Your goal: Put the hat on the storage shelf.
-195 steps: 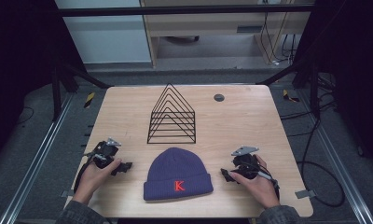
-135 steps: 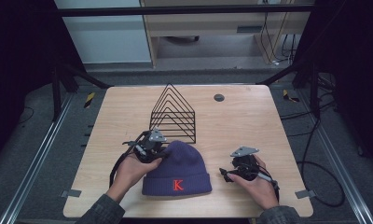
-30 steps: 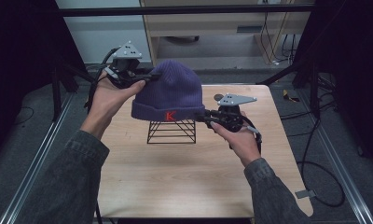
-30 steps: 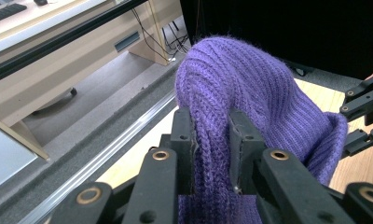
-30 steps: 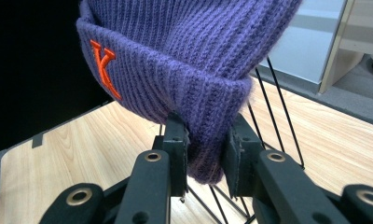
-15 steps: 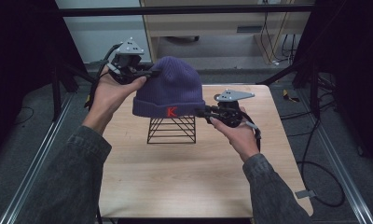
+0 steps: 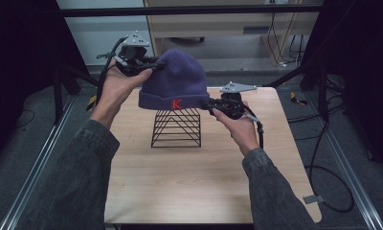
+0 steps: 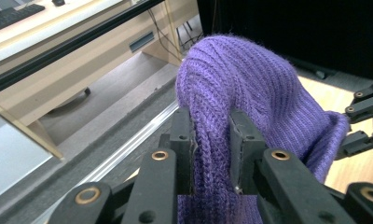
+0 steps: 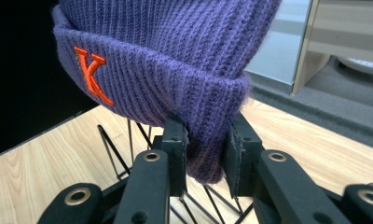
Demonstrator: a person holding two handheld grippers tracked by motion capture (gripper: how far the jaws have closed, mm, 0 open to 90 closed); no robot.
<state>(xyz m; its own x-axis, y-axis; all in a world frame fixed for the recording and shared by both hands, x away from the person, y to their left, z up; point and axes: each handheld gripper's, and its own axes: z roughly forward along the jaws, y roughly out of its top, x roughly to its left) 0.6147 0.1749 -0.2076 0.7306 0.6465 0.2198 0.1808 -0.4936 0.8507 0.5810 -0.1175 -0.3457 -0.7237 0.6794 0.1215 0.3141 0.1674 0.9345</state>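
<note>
- I have the purple beanie up in the air, clear of the bench, its folded cuff with the orange K facing my side and hanging just above the peak of the black wire rack.
- The beanie sits tilted: crown high and toward my left, cuff low and toward my right, so its long axis runs on a slant between my two hands.
- My left hand-held gripper is clamped on the knit at the crown end; in the left gripper view the fabric is bunched between the two pads.
- My right hand-held gripper is closed on the cuff's right edge; in the right gripper view the folded rim is squeezed between its fingers, with the rack's wires directly underneath.
- The relation I'm watching: the rack lies below the cuff opening, nearer my right hand than my left.
- My judgement is that the next move is to lower the beanie over the peak, and the cuff must stay centred on it, or the rim may snag on a wire.
</note>
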